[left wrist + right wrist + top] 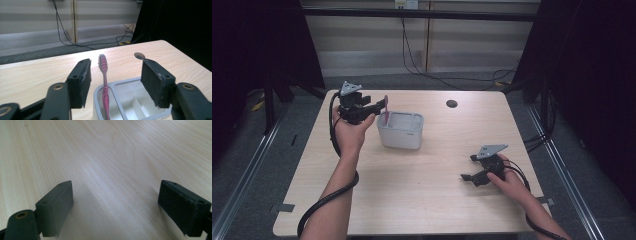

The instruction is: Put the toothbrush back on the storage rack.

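Note:
A pink toothbrush (pixel 104 82) stands nearly upright in the left compartment of a white divided holder (pixel 400 130), bristles at the top. In the high view the toothbrush (pixel 385 111) leans at the holder's left end. My left gripper (pixel 377 107) hovers at that end, open, its jaws wide on either side of the brush without touching it. In the left gripper view the left gripper (pixel 115 81) frames the brush handle. My right gripper (pixel 469 177) rests low over the table's right front, open, with bare wood between its jaws; in its own view the right gripper (pixel 115 207) holds nothing.
The wooden table (pixel 427 200) has a round dark cable hole (pixel 452 104) near its far edge. Black cables trail across the floor beyond the table. Dark curtains flank both sides, and metal rails run along the floor left and right.

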